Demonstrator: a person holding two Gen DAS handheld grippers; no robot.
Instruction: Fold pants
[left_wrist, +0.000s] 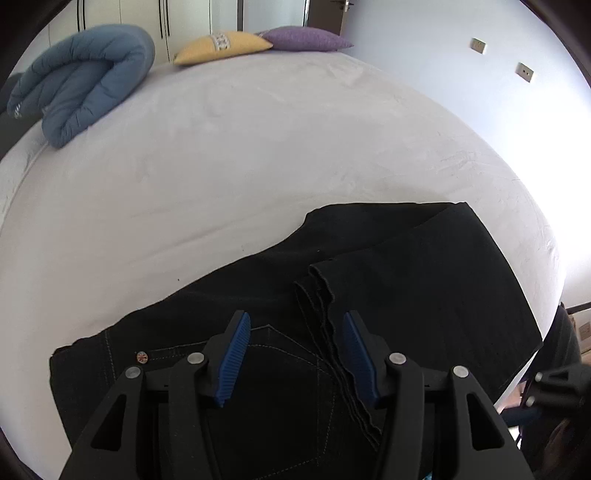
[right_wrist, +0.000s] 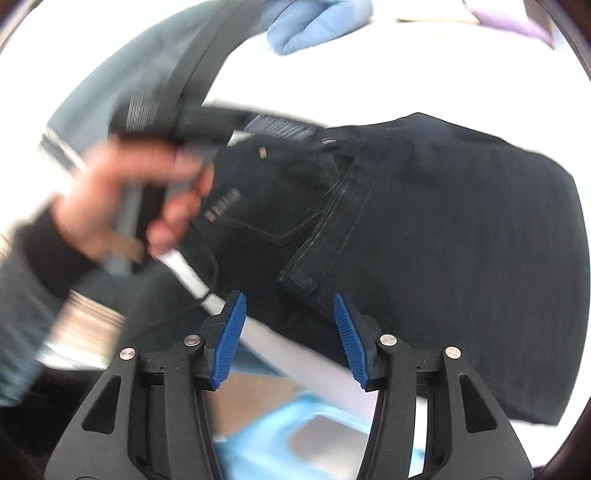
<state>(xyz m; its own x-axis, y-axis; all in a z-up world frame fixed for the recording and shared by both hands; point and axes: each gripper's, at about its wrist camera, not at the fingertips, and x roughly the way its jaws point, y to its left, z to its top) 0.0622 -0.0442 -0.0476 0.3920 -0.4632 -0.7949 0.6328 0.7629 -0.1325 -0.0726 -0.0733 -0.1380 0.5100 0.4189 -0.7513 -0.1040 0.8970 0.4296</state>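
Black jeans (left_wrist: 424, 266), folded, heavy, limp; best gripped at hems (left_wrist: 325, 295); left gripper (left_wrist: 295, 354) and right gripper (right_wrist: 291, 339) half-open, empty.

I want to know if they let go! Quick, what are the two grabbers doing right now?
Left gripper: open, nothing between its pads, above the black pants.
Right gripper: open, holding nothing.

Bed (left_wrist: 258, 147) past pants (left_wrist: 424, 266): wide bare sheet, free passage. Far end blocked: rolled blue duvet (left_wrist: 81, 81) at 1 corner, 2 pillows (left_wrist: 221, 46) beside it.
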